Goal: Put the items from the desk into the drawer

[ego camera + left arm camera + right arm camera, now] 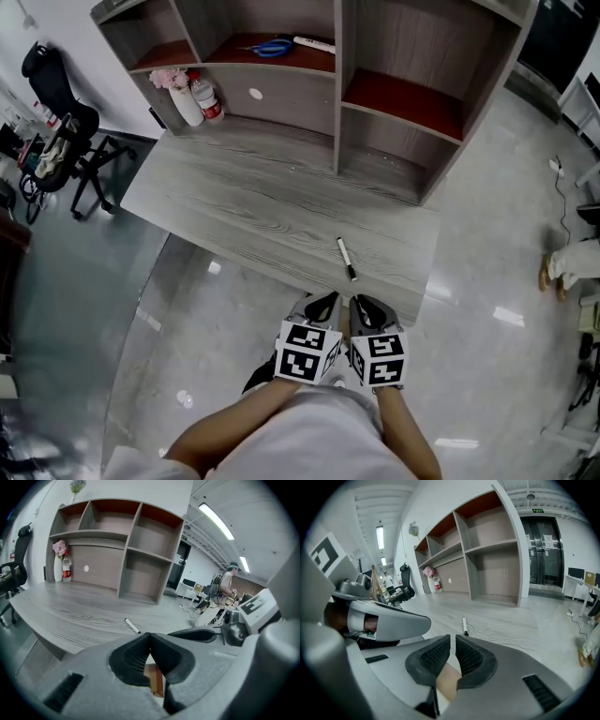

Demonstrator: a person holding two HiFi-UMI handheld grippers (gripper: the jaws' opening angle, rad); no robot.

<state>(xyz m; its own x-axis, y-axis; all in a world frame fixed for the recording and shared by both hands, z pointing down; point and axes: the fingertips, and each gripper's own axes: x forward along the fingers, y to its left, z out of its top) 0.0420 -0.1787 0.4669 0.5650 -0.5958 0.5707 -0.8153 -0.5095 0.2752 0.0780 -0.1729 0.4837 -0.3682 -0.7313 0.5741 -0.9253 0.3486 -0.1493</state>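
While the person stands at the near edge of the desk (244,202), both grippers sit side by side just below that edge, marker cubes uppermost; the left gripper (323,302) has its jaws clenched tip to tip with nothing between them; the right gripper (366,305) has its jaws drawn together to a thin slit, likewise empty. Just beyond them a marker pen (346,258) lies flat on the desk close to the front edge, dark cap towards the person, apart from both grippers. Farther back stands a shelf unit (291,94); at its left foot a white vase (185,103) of pink flowers stands just beside a bottle (208,101); on an upper shelf lie blue scissors (272,47) and a white object (314,43). Off to the left, on the floor, stands an office chair (56,112).
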